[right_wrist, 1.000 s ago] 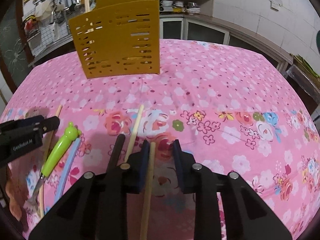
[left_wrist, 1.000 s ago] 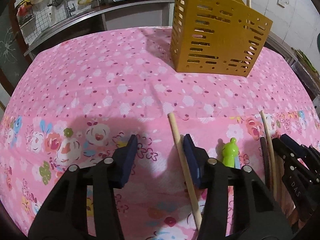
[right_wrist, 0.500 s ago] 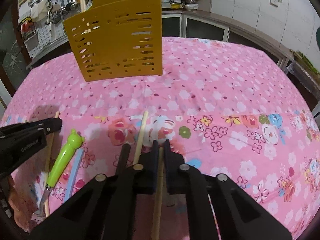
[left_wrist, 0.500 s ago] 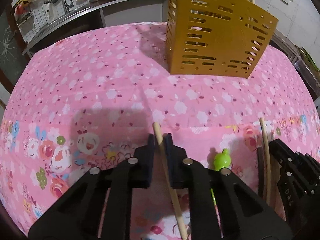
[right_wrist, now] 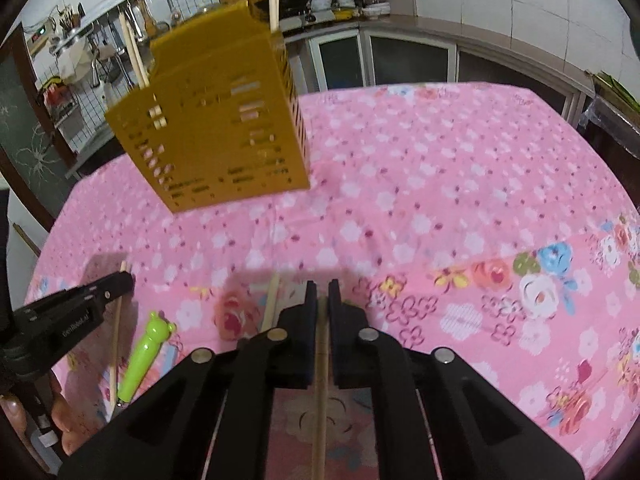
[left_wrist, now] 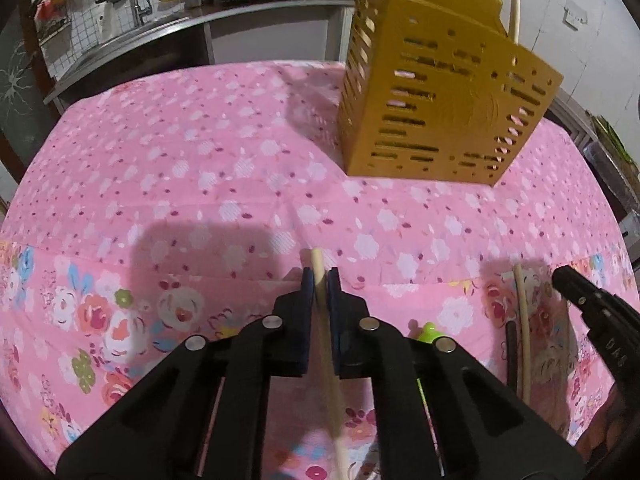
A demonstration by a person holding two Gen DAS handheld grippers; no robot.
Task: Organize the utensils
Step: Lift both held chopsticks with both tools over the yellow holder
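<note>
Since the yellow caddy (left_wrist: pixel 436 92) upper right takes utensils, I keep left gripper (left_wrist: pixel 320 280) and right gripper (right_wrist: pixel 322 292) each clenched on a chopstick (left_wrist: pixel 326 344).

a: where's the left gripper (left_wrist: pixel 319 280)?
b: low centre in its own view, pointing toward 12 o'clock and tilted downward, jaws pinched on a thin stick.
a: and the right gripper (right_wrist: pixel 322 290)?
b: same pose, jaws clamped on another stick. fingertips (right_wrist: pixel 60 412) of the person's left hand show at 8 o'clock.
</note>
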